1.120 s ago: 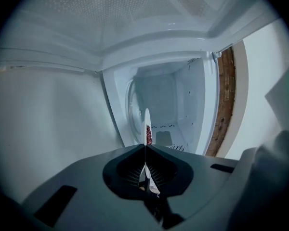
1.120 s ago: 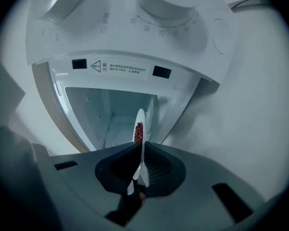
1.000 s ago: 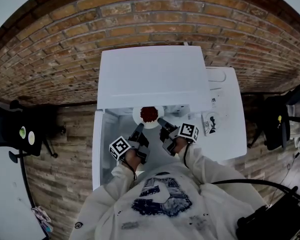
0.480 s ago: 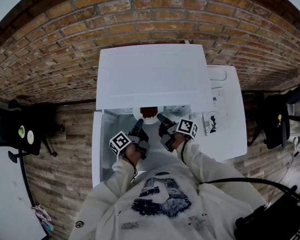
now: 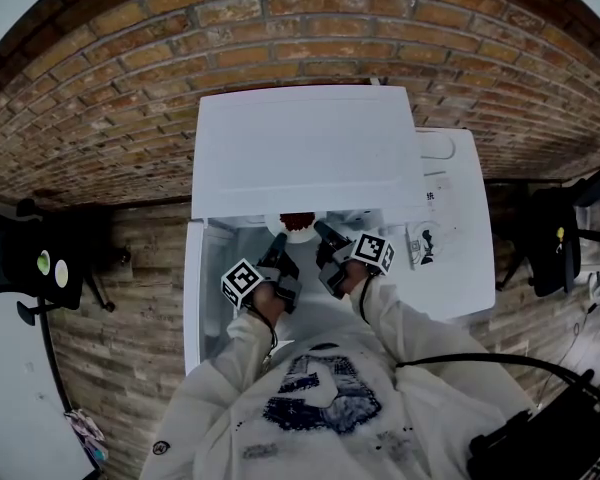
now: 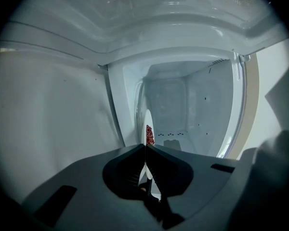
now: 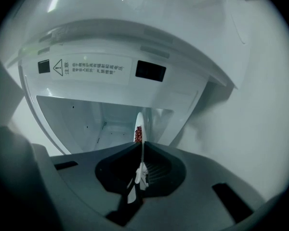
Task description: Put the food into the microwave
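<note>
Well, both my jaws are closed thin on the rim of one white plate (image 5: 297, 232), my left gripper (image 5: 277, 245) on its left edge and my right gripper (image 5: 325, 236) on its right. In the left gripper view my jaws (image 6: 145, 148) pinch the plate (image 6: 148, 126) edge-on, so it shows only as a thin white blade rising from between them. The right gripper view gives the same picture: jaws (image 7: 141, 146) together on the plate's (image 7: 140, 119) rim.

The food (image 5: 298, 220) is a low heap of small dark red pieces in the middle of the plate. From either side it shows as a little red clump on the plate's face (image 6: 149, 134) (image 7: 138, 134). The plate hangs at the mouth of the microwave (image 5: 305, 153), its far half already under the oven's white top. The white cavity (image 6: 183, 109) lies open ahead, and the door (image 5: 193, 298) stands swung out on my left. A warning label (image 7: 94, 67) and a dark square sit on the frame above the opening.

The microwave stands on a white counter (image 5: 465, 258) that runs out to my right. A brick wall (image 5: 310, 28) rises behind it and a pale brick-patterned floor (image 5: 130, 308) lies below. Dark furniture stands at the far left (image 5: 40, 258) and the far right (image 5: 550, 243).
</note>
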